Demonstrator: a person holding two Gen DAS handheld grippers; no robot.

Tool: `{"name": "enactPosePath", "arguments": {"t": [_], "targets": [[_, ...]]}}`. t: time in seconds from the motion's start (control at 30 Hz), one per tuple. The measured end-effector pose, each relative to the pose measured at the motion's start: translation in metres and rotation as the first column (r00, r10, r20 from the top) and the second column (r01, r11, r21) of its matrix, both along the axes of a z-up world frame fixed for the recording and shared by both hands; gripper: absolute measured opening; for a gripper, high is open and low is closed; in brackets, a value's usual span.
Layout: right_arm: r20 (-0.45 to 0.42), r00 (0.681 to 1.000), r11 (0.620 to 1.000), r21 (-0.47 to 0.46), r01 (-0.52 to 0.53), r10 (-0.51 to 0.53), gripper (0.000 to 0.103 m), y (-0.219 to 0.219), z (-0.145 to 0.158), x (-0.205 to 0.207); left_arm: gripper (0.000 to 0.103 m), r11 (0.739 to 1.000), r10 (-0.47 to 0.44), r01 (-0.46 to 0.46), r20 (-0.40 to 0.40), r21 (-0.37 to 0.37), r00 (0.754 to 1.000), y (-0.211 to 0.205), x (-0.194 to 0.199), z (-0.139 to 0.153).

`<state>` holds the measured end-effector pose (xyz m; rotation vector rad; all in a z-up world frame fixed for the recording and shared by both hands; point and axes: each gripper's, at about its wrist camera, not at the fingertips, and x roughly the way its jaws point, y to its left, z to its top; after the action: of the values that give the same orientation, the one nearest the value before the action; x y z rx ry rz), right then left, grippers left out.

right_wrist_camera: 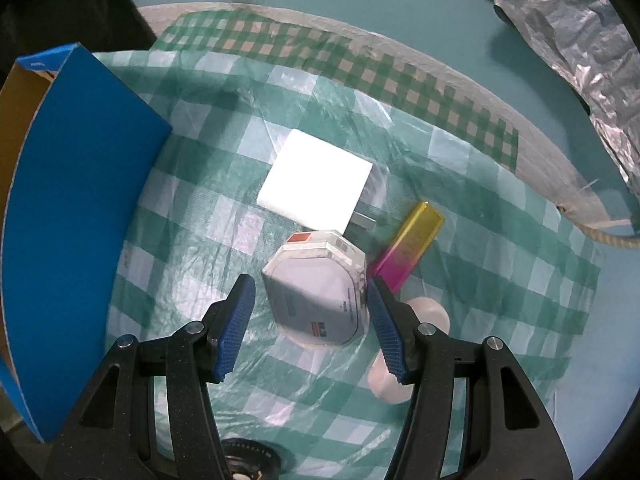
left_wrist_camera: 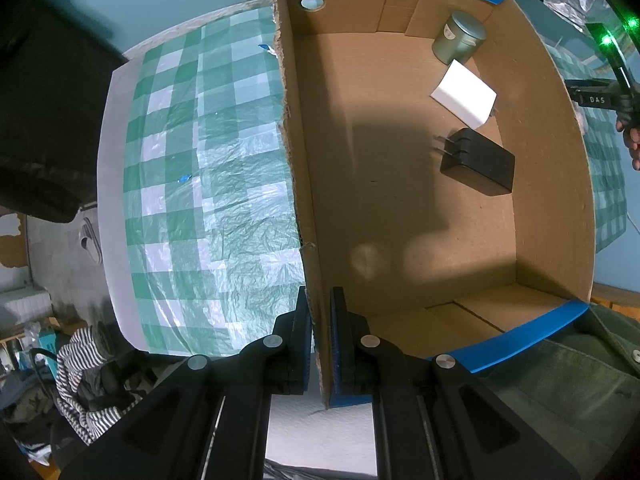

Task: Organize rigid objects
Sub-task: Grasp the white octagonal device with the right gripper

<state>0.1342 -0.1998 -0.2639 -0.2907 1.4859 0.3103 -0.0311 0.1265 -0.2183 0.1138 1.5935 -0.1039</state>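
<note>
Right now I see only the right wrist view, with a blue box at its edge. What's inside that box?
Observer: A tin, a white charger and a black charger sit on the floor of the box.
Operator: Is anything holding it?
Observer: Yes, the left gripper is shut on its near left wall.
Operator: Is the tin upright?
Observer: Yes, it stands in the far right corner, next to the white charger.

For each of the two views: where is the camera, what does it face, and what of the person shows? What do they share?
Left wrist: looks down its left gripper, clamped on the brown cardboard box wall; a hand at right edge.
Right wrist: looks down its open right gripper straddling an octagonal white box; nobody shows.
Shared: box, green checked tablecloth.
</note>
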Motion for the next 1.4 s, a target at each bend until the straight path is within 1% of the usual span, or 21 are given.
{"name": "enactPosePath", "arguments": {"t": [0.13,0.2,0.33,0.43,0.53,0.6,0.67,0.73,0.83,1.0,1.1,1.23,1.4], "targets": [[-0.041,0.999,0.999,0.040,-0.022,0.023,0.060,0.005,-0.004,-0.002,0.008,1.000,-0.002,0.002,0.000,0.001,1.000,0.000,0.000,0.000],[-0.042,0.998,0.998,0.042,-0.039,0.041,0.060,0.009,-0.003,-0.003,0.008,1.000,0.000,0.000,0.000,-0.001,1.000,0.000,0.000,0.000],[-0.052,0.998,0.999,0.042,-0.021,0.023,0.060,0.009,-0.003,0.001,0.008,1.000,0.001,-0.001,-0.002,0.000,1.000,0.000,0.000,0.000],[-0.051,0.998,0.999,0.027,-0.022,0.023,0.060,0.011,-0.004,0.003,0.008,1.000,0.001,-0.001,-0.001,-0.001,1.000,0.000,0.000,0.000],[-0.066,0.998,1.000,-0.024,-0.011,0.009,0.060,0.010,-0.008,0.005,0.008,1.000,0.003,-0.003,-0.002,-0.001,1.000,0.001,0.000,-0.001],[-0.079,0.997,1.000,-0.011,-0.003,0.002,0.060,0.007,-0.012,0.005,0.008,1.000,0.005,-0.005,-0.002,-0.002,1.000,0.000,0.000,-0.001],[-0.089,0.996,1.000,-0.018,-0.011,0.010,0.060,0.006,-0.016,0.003,0.008,1.000,0.006,-0.006,-0.002,-0.001,1.000,-0.001,0.000,-0.001],[-0.075,0.997,1.000,-0.016,-0.024,0.023,0.060,0.008,-0.017,0.002,0.008,1.000,0.008,-0.008,-0.002,-0.001,1.000,-0.001,0.001,-0.001],[-0.078,0.997,1.000,-0.001,-0.005,0.005,0.060,0.008,-0.018,0.002,0.008,1.000,0.008,-0.008,-0.003,-0.002,1.000,-0.001,0.001,-0.001],[-0.093,0.996,1.000,-0.028,-0.006,0.003,0.060,0.012,-0.026,0.005,0.008,1.000,0.008,-0.008,-0.003,0.000,1.000,-0.001,0.001,-0.001],[-0.097,0.995,0.999,-0.043,0.005,-0.010,0.054,0.011,-0.030,0.007,0.008,1.000,0.008,-0.008,-0.003,0.000,1.000,-0.001,0.001,-0.001],[-0.090,0.996,0.998,-0.053,0.015,-0.020,0.053,0.012,-0.031,0.006,0.008,1.000,0.008,-0.008,-0.003,-0.001,1.000,-0.001,0.001,-0.001],[-0.104,0.995,0.999,-0.032,0.009,-0.012,0.053,0.018,-0.031,0.001,0.008,1.000,0.008,-0.008,-0.002,0.000,1.000,-0.001,0.001,-0.001]]}}
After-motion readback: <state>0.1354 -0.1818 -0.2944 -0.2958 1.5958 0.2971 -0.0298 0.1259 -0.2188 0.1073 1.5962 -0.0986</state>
